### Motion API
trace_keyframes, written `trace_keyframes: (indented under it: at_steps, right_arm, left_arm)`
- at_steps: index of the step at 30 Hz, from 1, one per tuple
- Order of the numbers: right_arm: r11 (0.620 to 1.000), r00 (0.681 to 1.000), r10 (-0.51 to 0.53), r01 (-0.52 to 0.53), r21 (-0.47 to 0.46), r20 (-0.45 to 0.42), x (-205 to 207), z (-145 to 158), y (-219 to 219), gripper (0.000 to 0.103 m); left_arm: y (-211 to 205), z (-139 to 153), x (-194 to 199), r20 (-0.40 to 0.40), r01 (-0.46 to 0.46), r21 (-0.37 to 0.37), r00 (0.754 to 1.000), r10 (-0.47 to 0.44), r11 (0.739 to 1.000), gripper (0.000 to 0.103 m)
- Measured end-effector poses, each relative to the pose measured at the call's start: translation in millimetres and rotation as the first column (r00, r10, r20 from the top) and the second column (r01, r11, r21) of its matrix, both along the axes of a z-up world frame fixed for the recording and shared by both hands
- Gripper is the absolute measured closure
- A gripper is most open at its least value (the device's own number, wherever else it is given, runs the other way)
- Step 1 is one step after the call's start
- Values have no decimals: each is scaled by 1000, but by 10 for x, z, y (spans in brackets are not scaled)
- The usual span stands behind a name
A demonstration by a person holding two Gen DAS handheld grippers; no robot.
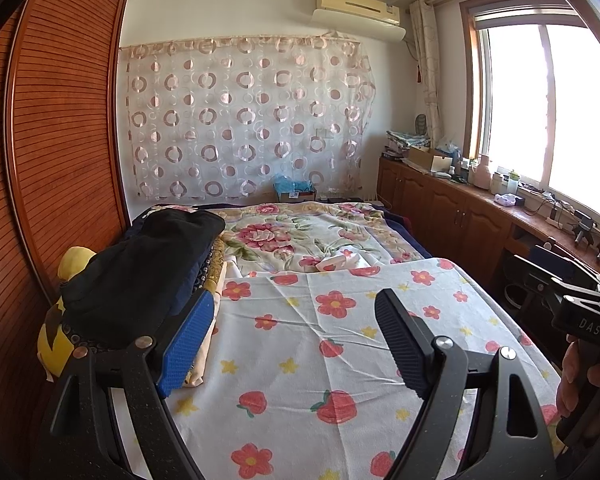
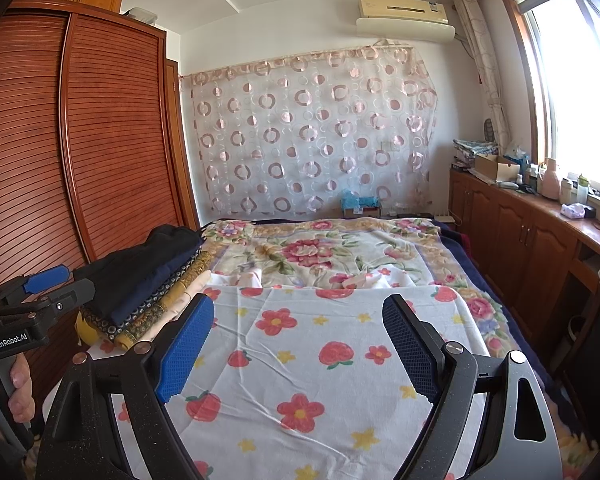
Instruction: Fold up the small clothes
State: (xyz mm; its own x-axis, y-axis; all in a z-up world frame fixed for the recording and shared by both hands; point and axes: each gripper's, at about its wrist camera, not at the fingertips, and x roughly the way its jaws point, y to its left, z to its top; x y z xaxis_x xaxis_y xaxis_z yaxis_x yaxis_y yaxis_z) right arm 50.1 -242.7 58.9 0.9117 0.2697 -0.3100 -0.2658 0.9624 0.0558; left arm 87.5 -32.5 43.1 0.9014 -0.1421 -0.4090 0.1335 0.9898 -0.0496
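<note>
Both the left gripper (image 1: 296, 328) and right gripper (image 2: 300, 340) hung wide apart, empty, over the flowered cloth (image 2: 300, 360), probably lining up; the folded stack (image 2: 148, 280) sat beside it.

Left black two-finger gripper with blue pad (image 1: 292, 344): jaws wide apart, nothing between, tilted slightly downward. Right black two-finger gripper with blue pad (image 2: 300, 344): same state. Bare hand (image 2: 8, 392) grips left handle; fingers (image 1: 580, 376) wrap right handle.
</note>
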Motion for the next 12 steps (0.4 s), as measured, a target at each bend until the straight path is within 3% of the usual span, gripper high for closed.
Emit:
trace_keyframes:
  at_steps: [12]
  right_arm:
    - [1000,1000,-3,3,1,-1,-8,-1,7,16]
  left_arm:
    - [3,-5,-3,0,-1,-1,1000,1,1000,20]
